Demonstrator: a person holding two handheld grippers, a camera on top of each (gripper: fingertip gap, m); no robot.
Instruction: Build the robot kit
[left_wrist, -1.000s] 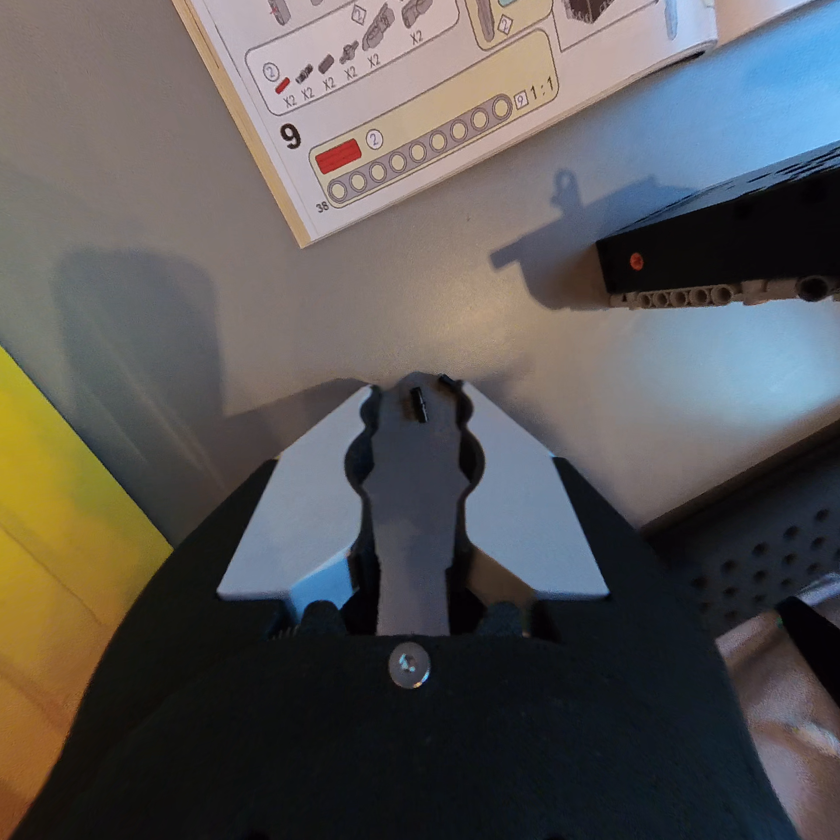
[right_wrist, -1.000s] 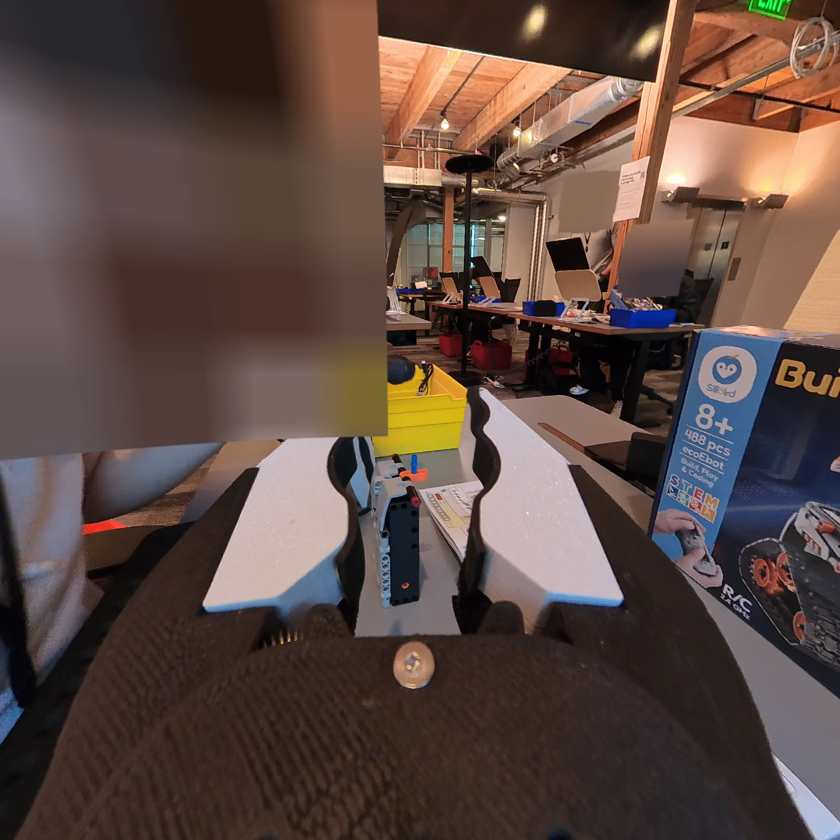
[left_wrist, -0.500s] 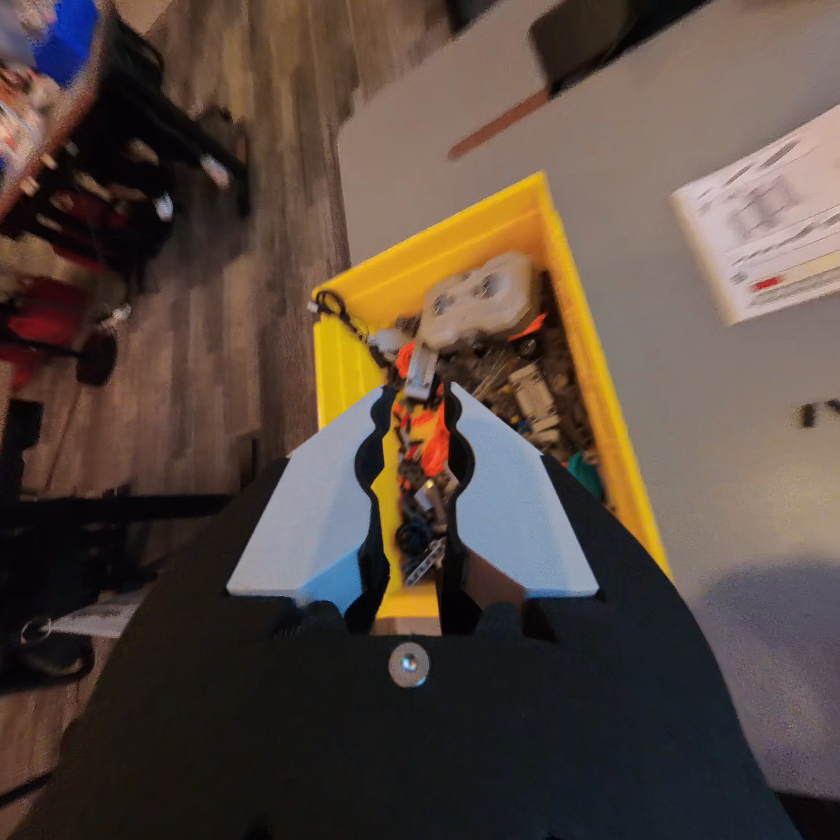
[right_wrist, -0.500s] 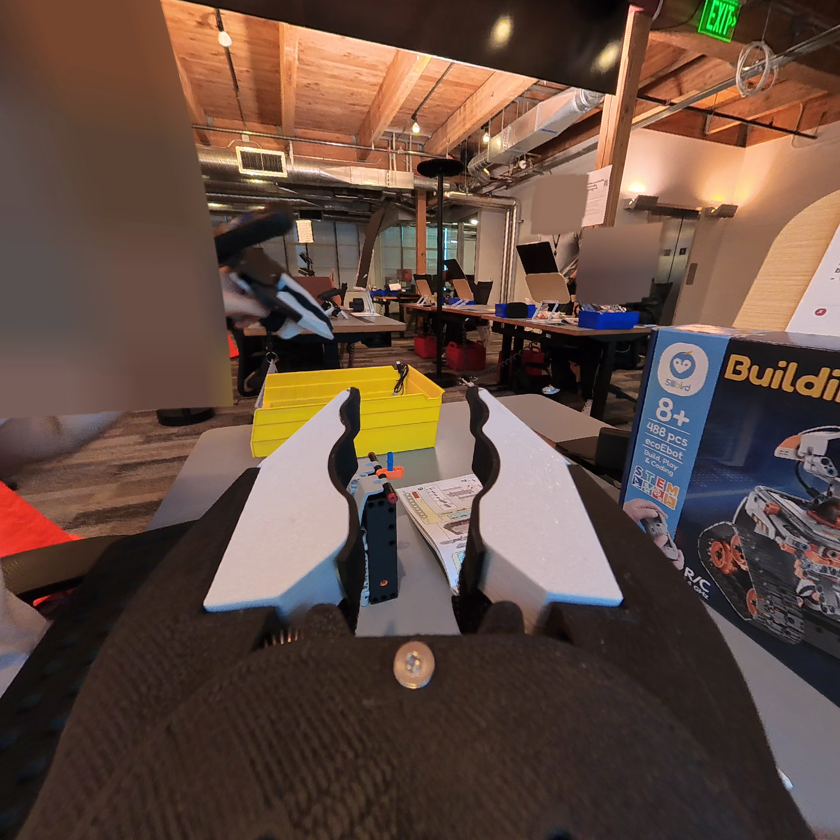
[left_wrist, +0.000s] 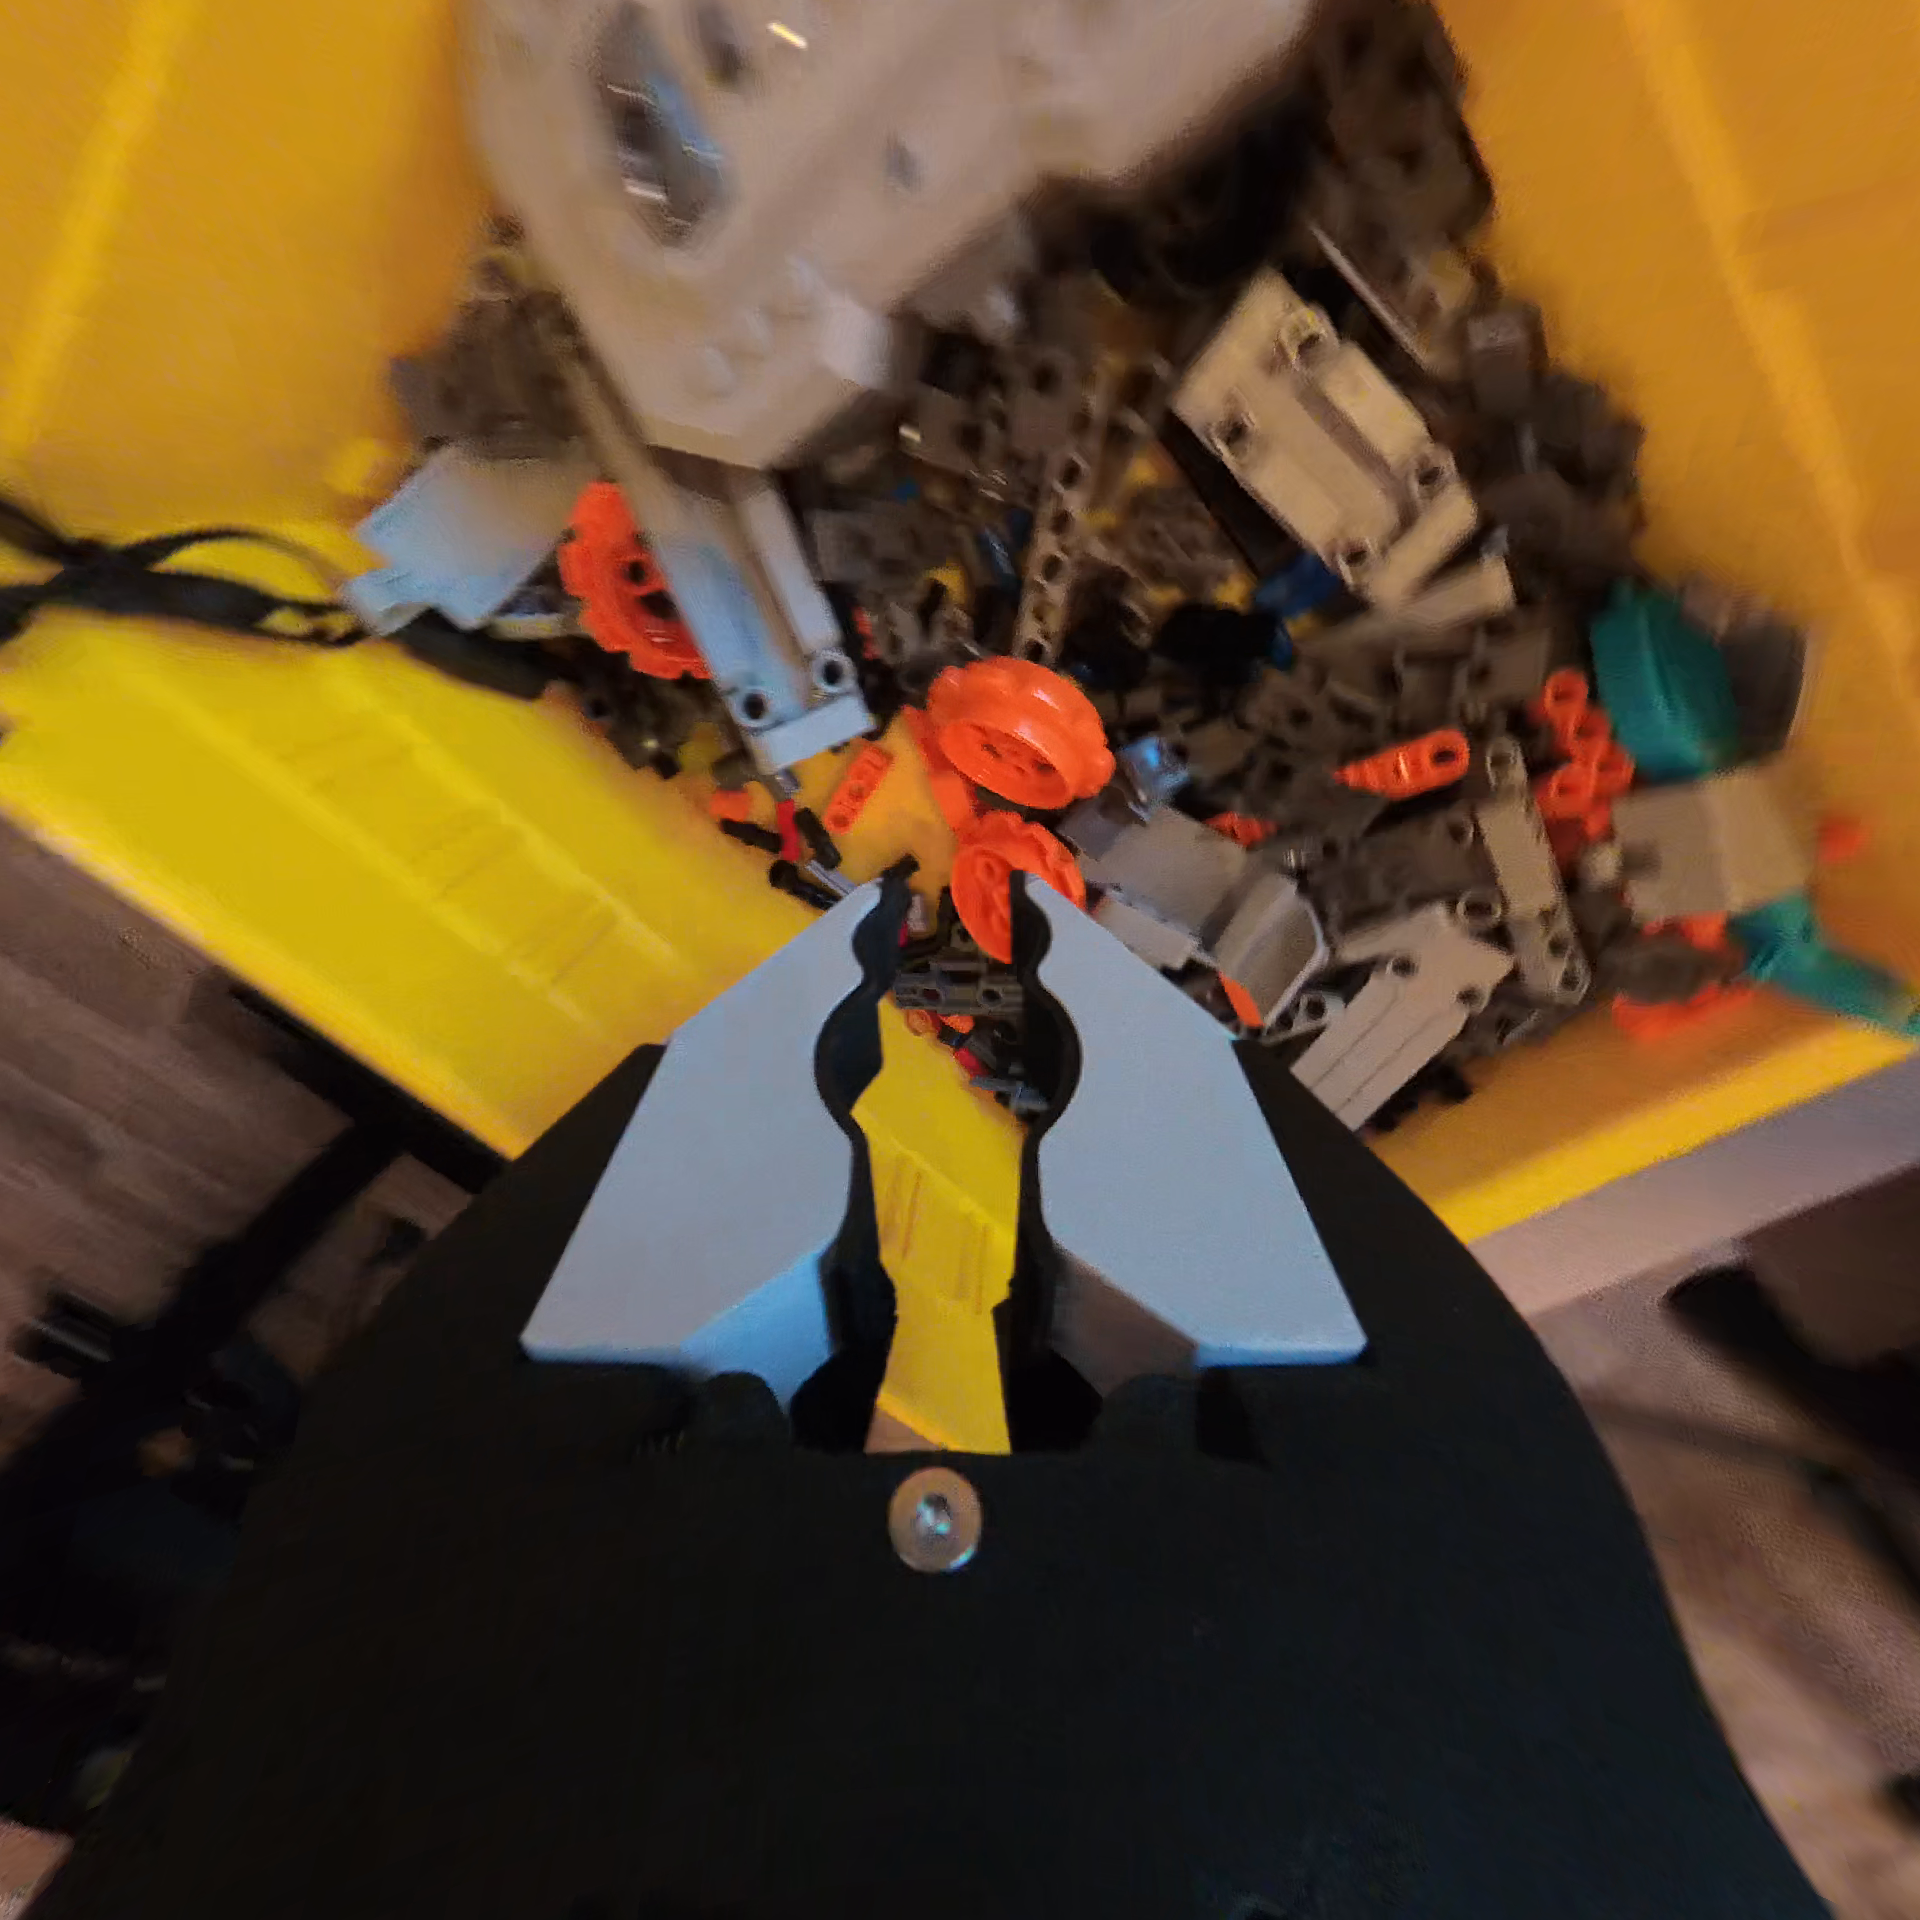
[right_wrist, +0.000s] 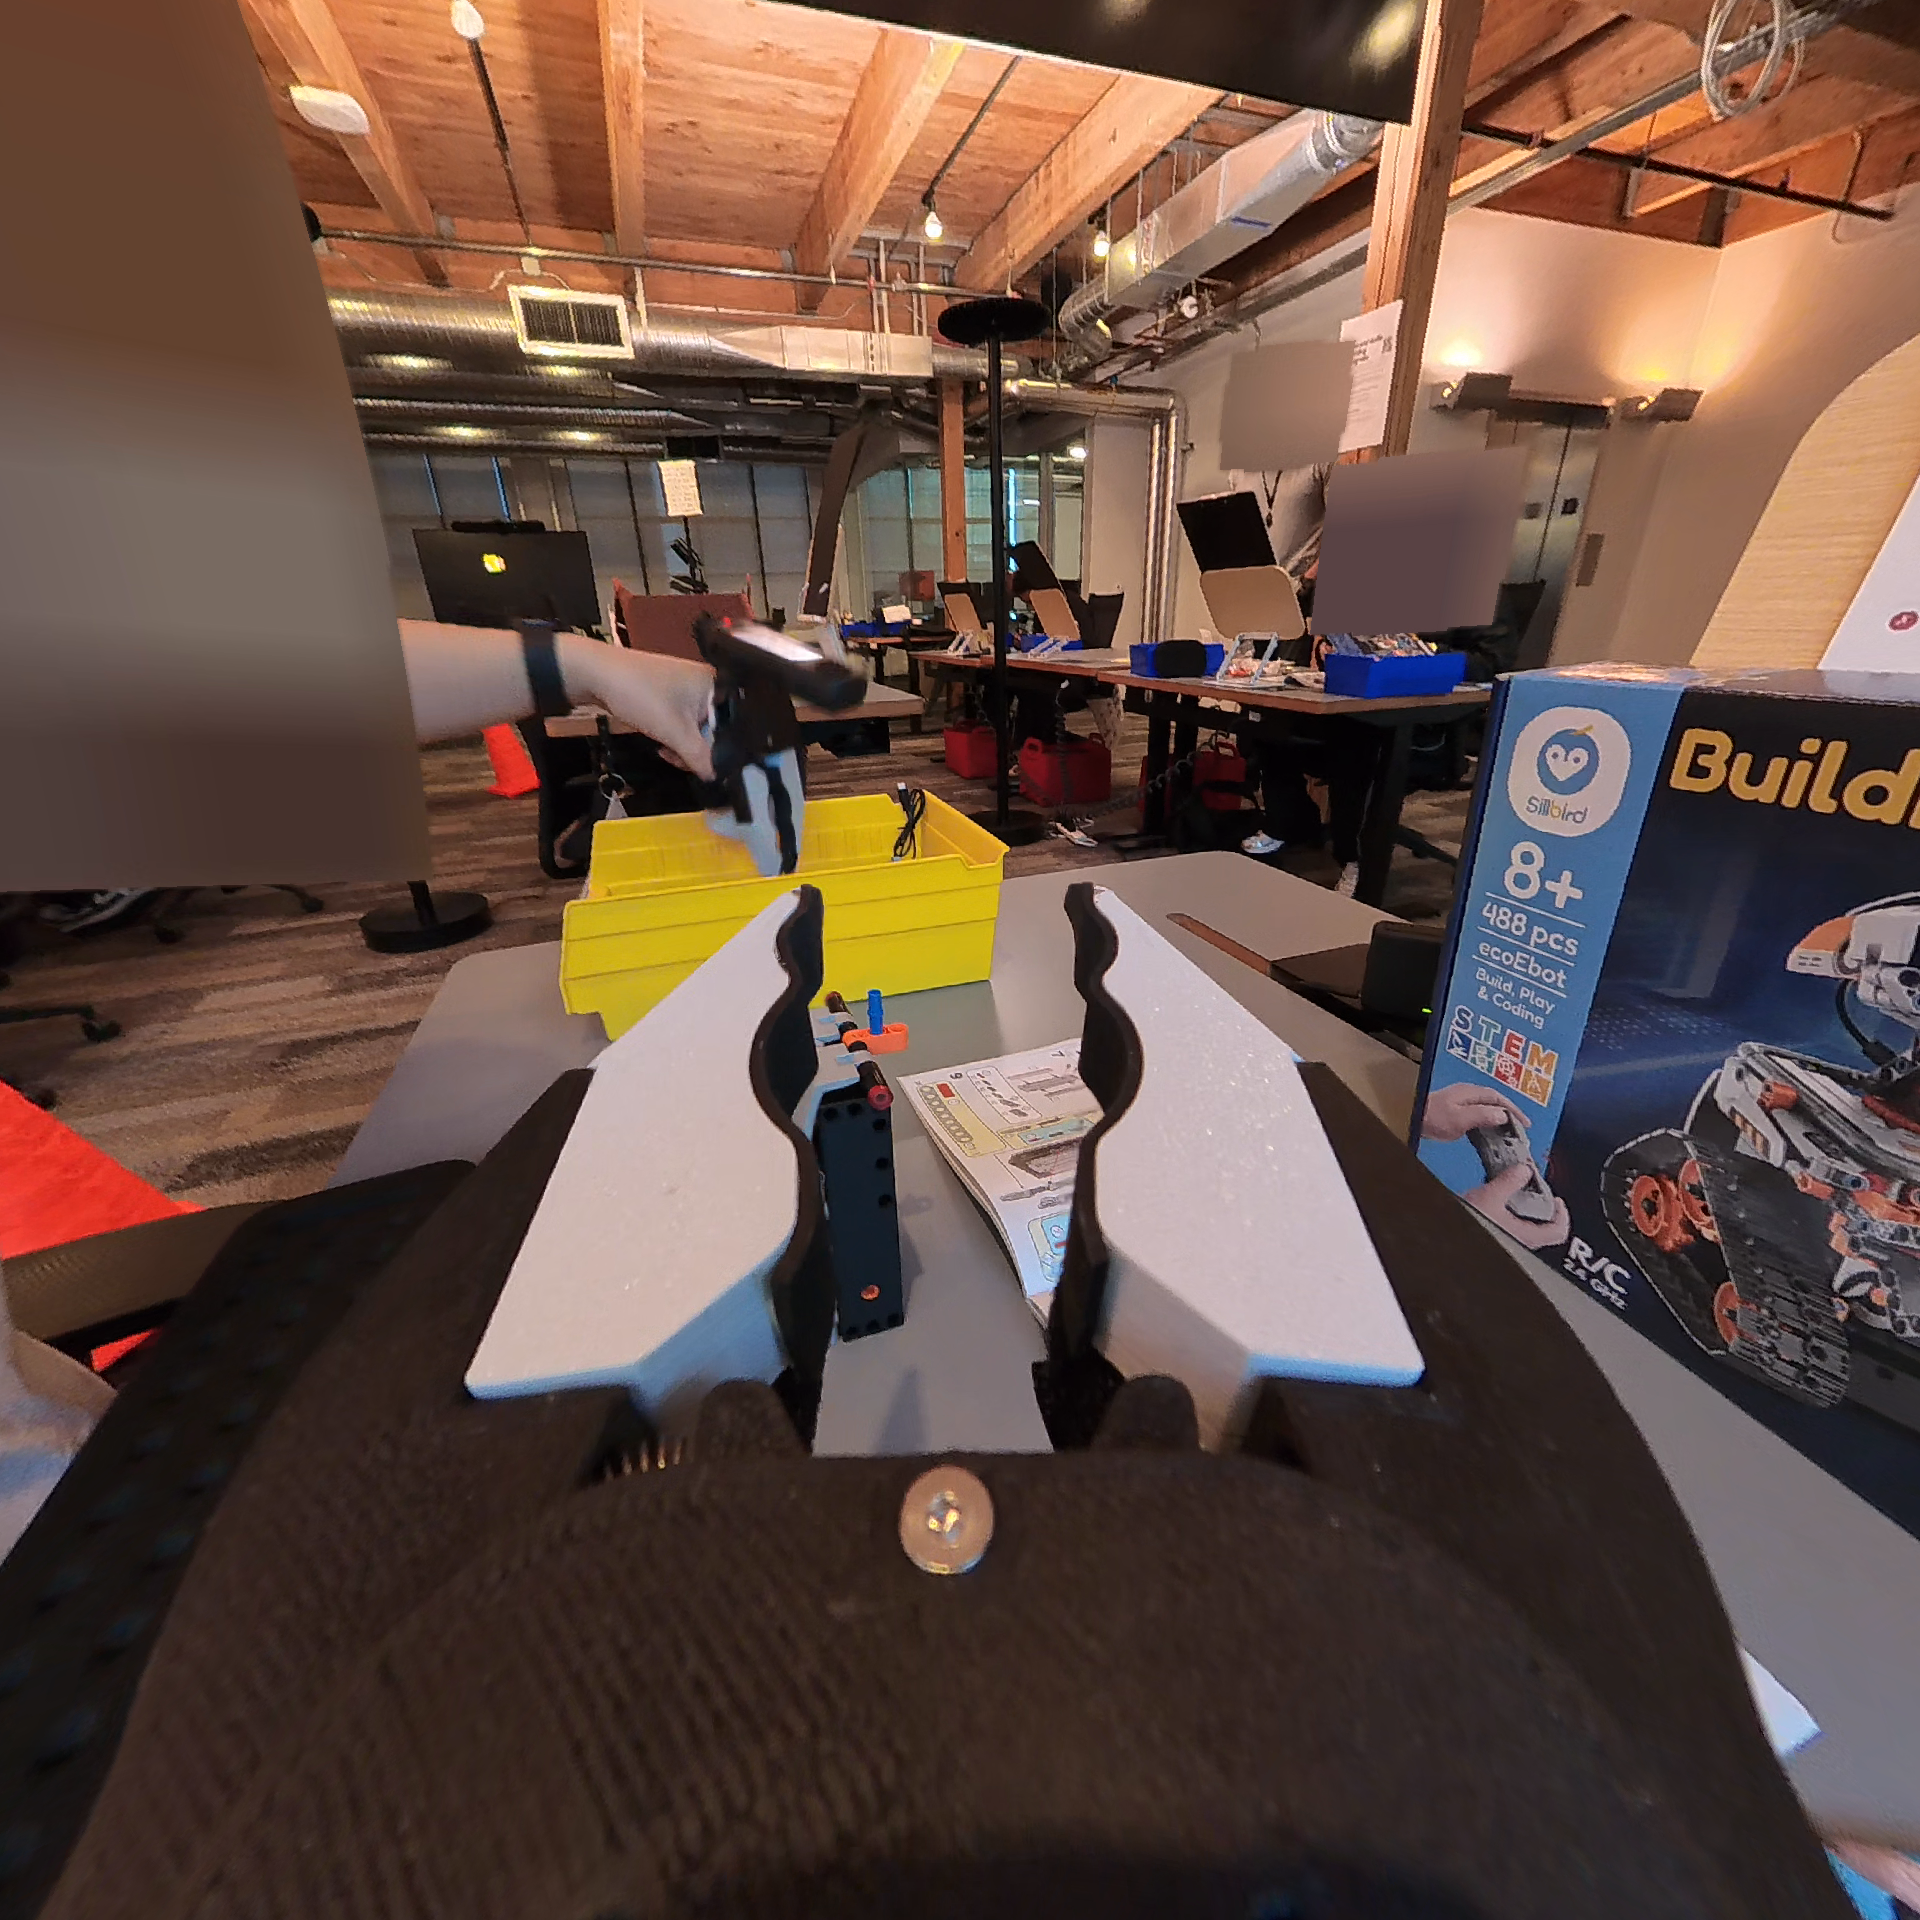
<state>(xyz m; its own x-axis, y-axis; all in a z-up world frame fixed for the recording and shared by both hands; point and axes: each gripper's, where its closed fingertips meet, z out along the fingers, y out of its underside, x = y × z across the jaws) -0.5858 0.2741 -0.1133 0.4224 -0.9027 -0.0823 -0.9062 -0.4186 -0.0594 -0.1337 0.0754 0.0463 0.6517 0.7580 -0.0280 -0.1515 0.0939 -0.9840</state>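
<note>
My left gripper (left_wrist: 956, 894) is open with a narrow gap and holds nothing. It hangs low inside a yellow bin (left_wrist: 343, 831), its tips just over a pile of building parts. An orange wheel (left_wrist: 1010, 885) lies right at the tips and a larger orange wheel (left_wrist: 1018, 732) just beyond. My right gripper (right_wrist: 940, 904) is open and empty, low over the grey table (right_wrist: 488, 1029). A black block assembly (right_wrist: 862, 1216) with a grey beam stands on the table between its fingers, close to the left one. The left gripper (right_wrist: 758, 790) shows there too, dipped into the yellow bin (right_wrist: 790, 935).
An open instruction booklet (right_wrist: 997, 1132) lies right of the black assembly. A large blue kit box (right_wrist: 1683, 1039) stands at the table's right. A big white housing (left_wrist: 790, 208) and a black cable (left_wrist: 156, 592) sit in the bin. A person's forearm (right_wrist: 488, 675) reaches over the bin. Some 50 cm of space lies between my two pairs of fingers.
My left gripper left the table near the booklet, swung over to the yellow bin and dropped down close to the parts. My right gripper stayed open, shifting only slightly by the black assembly.
</note>
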